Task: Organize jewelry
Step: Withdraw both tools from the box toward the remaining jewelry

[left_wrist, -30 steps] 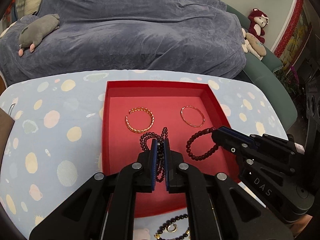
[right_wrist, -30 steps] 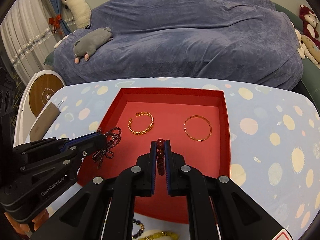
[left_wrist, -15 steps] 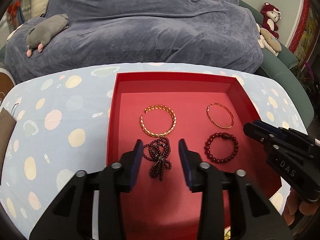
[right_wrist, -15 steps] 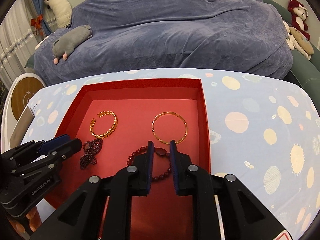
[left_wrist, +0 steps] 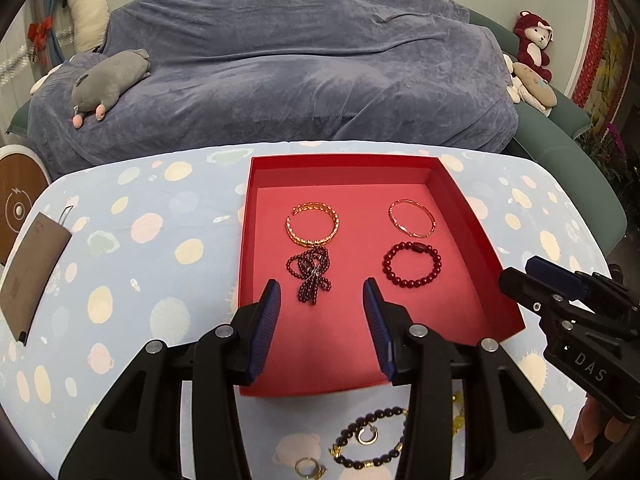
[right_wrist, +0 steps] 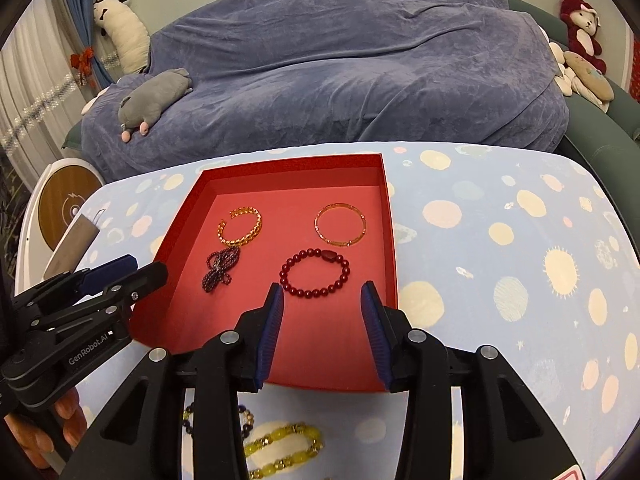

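A red tray [left_wrist: 476, 216] [right_wrist: 390, 216] on the spotted table holds a gold chain bangle [left_wrist: 313, 224] [right_wrist: 240, 227], a thin gold bangle [left_wrist: 411, 219] [right_wrist: 340, 224], a dark purple bead necklace [left_wrist: 312, 274] [right_wrist: 220, 270] and a red bead bracelet [left_wrist: 412, 265] [right_wrist: 315, 273]. My left gripper [left_wrist: 322, 300] [right_wrist: 132, 270] is open and empty, just short of the purple necklace. My right gripper [right_wrist: 322, 300] [left_wrist: 532, 276] is open and empty, just short of the red bracelet. A black bead bracelet [left_wrist: 370, 446], rings [left_wrist: 308, 468] and a yellow bead bracelet [right_wrist: 280, 444] lie on the table before the tray.
A brown paper sleeve [left_wrist: 28, 276] lies at the table's left edge. Behind the table is a sofa under a blue cover [left_wrist: 300, 72] with a grey plush [left_wrist: 110, 80]. A round white and wood object [right_wrist: 64, 208] stands at left.
Both grippers opened and let go: the purple necklace and the red bracelet now lie in the tray. Both grippers drew back toward the tray's near edge.
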